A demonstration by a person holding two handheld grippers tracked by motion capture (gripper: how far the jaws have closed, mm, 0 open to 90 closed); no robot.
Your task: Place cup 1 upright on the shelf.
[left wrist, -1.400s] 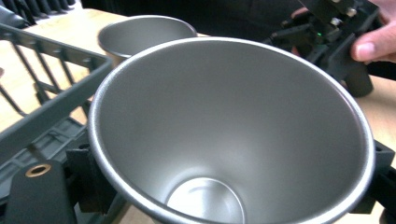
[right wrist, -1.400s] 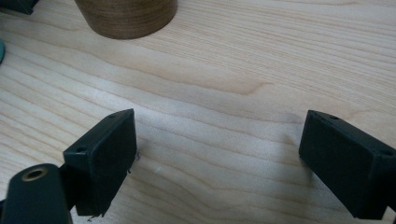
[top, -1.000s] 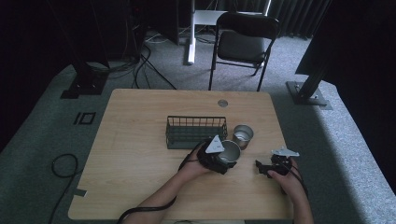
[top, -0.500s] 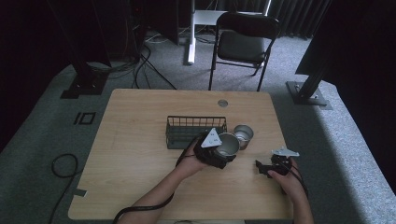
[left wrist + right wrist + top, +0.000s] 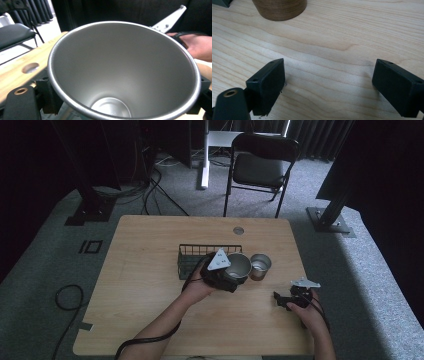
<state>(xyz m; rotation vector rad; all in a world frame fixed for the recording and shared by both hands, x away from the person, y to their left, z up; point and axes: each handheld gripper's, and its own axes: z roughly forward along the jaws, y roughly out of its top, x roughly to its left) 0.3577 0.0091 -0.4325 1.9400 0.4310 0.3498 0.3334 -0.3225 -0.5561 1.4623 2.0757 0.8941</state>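
Steel is what we are carrying: our left gripper (image 5: pixel 231 279) pinches a shiny cup (image 5: pixel 238 265) by its lower wall, jaws pressed tight against it, and holds it just right of the wire basket (image 5: pixel 200 256) and beside a second, smaller cup (image 5: pixel 260 265) standing on the table (image 5: pixel 150 290). Our right gripper (image 5: pixel 283 301) rests near the right edge, jaws spread wide with nothing between them.

We judge the grip the weak point. Smooth tapered metal can slide out of the pads if we tilt or swing it, and the cup would fall onto the table. Carried low, it could also clip the basket rim or knock the neighbouring cup.

From above we see how cup, basket and second cup sit relative to each other. Our left gripper view looks straight into the cup (image 5: pixel 125 70) and shows it empty, with the table's round hole (image 5: pixel 30 67) beyond. Our right gripper view shows bare wood between its parted jaws.
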